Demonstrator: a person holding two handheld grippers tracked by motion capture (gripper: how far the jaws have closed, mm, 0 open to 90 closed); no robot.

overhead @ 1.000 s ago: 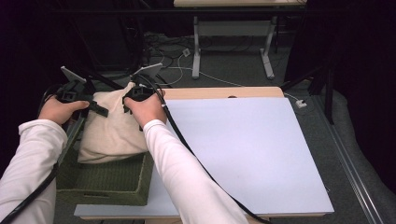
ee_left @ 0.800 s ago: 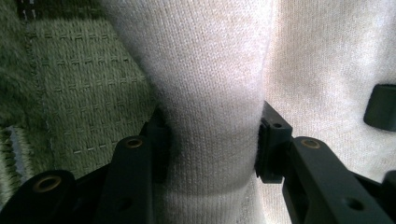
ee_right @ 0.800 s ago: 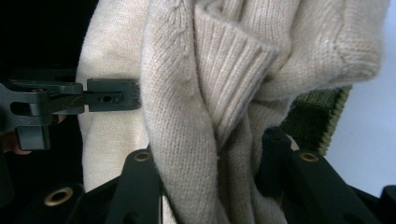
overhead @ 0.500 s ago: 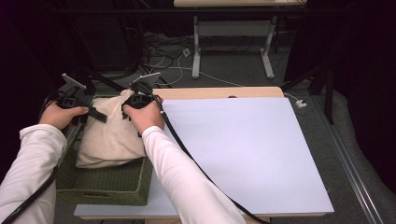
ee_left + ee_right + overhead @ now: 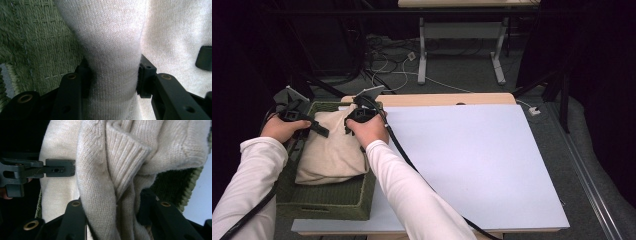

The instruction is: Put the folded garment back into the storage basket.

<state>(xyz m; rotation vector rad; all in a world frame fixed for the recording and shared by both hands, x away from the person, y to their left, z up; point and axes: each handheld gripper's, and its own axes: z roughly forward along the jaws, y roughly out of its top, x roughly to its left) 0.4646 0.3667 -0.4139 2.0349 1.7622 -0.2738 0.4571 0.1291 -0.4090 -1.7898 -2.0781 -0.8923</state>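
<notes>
A cream knitted sweater (image 5: 332,155) lies bunched in a green woven basket (image 5: 332,202) at the table's left. My left gripper (image 5: 319,129) is shut on a thick fold of the sweater (image 5: 112,62), with the pads pressing both sides. My right gripper (image 5: 351,122) is shut on another fold near a ribbed cuff (image 5: 125,157). The right gripper view also shows the left gripper's jaw (image 5: 58,168) biting the sweater farther off. Both grippers hold the far edge of the sweater just above the basket.
A large white sheet (image 5: 472,165) covers the wooden table (image 5: 447,100) to the right of the basket. Cables trail from both grippers along the person's white sleeves (image 5: 407,195). Table legs (image 5: 422,50) and floor cables (image 5: 387,62) lie beyond the table.
Both hands have sunk with the sweater, and the sweater has settled lower into the basket and lies flatter.
</notes>
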